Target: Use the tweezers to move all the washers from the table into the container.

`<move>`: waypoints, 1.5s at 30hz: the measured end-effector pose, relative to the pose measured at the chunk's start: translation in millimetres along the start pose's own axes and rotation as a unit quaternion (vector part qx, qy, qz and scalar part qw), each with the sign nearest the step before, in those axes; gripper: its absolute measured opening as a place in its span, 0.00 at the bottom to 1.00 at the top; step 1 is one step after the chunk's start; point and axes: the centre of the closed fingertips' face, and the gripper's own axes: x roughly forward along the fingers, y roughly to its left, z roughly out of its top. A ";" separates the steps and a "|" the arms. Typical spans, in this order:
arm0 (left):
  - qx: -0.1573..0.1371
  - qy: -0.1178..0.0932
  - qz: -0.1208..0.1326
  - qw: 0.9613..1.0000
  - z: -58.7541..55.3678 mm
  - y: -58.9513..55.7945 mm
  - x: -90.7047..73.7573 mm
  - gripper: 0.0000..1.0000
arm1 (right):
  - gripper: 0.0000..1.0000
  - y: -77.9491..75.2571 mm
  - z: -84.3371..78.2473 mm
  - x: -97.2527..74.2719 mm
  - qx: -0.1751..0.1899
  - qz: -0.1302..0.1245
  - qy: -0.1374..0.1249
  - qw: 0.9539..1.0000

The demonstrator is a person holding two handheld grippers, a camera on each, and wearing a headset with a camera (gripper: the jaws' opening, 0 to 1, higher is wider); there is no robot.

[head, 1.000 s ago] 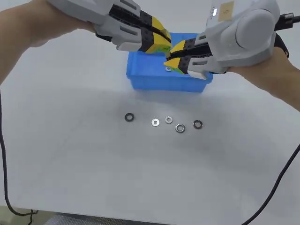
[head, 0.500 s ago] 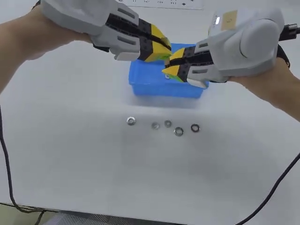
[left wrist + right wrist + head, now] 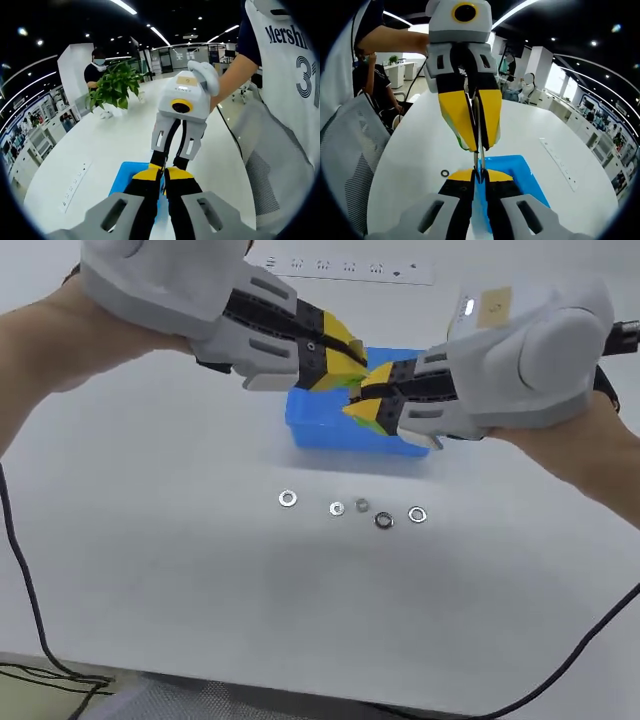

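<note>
Tweezers (image 3: 478, 132) shared above the container (image 3: 330, 435).
The left gripper (image 3: 352, 352) and right gripper (image 3: 358, 408) both clamped them; a mistimed release could drop them onto the washers (image 3: 337, 508).

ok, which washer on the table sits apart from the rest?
The leftmost washer in the head view: a clear gap separates it from the other four, bunched together to its right.

Left gripper (image 3: 356, 359), right gripper (image 3: 351, 410): grey shells, black-yellow jaws, black cables.
</note>
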 end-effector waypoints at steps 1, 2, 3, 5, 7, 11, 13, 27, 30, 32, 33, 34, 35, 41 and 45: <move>0.000 0.000 -0.001 1.000 -0.1 -3.7 -0.1 0.08 | 0.09 3.4 -0.2 -0.9 0.000 0.001 0.001 1.000; 0.000 -0.001 -0.002 1.000 -0.7 -8.8 -0.1 0.08 | 0.09 8.8 -1.1 -1.9 -0.001 0.003 0.002 1.000; -0.003 -0.002 -0.004 1.000 -1.4 -12.5 0.1 0.08 | 0.09 12.6 -2.1 -2.8 -0.001 0.004 0.003 1.000; -0.008 -0.001 -0.008 1.000 -4.0 -21.6 1.2 0.08 | 0.09 22.5 -6.6 -4.8 0.000 0.008 0.007 1.000; -0.011 0.000 -0.013 1.000 -6.9 -30.1 3.7 0.08 | 0.09 31.3 -11.7 -6.5 0.006 0.011 0.009 1.000; -0.021 0.002 -0.019 1.000 -13.7 -42.2 9.5 0.08 | 0.09 45.4 -22.0 -8.6 0.018 0.016 0.014 1.000; -0.025 0.002 -0.021 0.999 -16.2 -47.4 12.6 0.08 | 0.09 50.7 -27.0 -9.7 0.021 0.017 0.017 0.999; -0.051 0.008 -0.044 0.998 -22.3 -66.5 33.9 0.08 | 0.08 64.5 -58.8 -10.7 0.033 0.028 0.039 0.998; -0.056 0.009 -0.050 0.997 -26.6 -70.0 38.5 0.08 | 0.08 68.7 -66.9 -10.0 0.034 0.032 0.046 0.998; -0.057 0.012 -0.054 0.997 -28.9 -72.9 41.9 0.08 | 0.09 70.6 -70.6 -10.3 0.035 0.032 0.049 0.998; -0.056 0.013 -0.056 0.997 -30.0 -74.4 43.2 0.08 | 0.09 71.3 -72.1 -10.5 0.038 0.033 0.049 0.998; -0.055 0.013 -0.057 0.997 -30.4 -75.0 44.0 0.08 | 0.10 71.8 -73.7 -10.9 0.041 0.030 0.050 0.997; -0.056 0.013 -0.057 0.997 -31.1 -75.1 44.3 0.08 | 0.10 71.8 -74.7 -11.1 0.041 0.028 0.050 0.998; -0.054 0.015 -0.061 0.997 -32.8 -72.9 48.1 0.08 | 0.11 68.2 -79.0 -11.1 0.053 0.020 0.049 0.997; -0.054 0.016 -0.064 0.996 -33.9 -70.8 52.1 0.08 | 0.11 65.6 -81.8 -10.1 0.066 0.017 0.048 0.997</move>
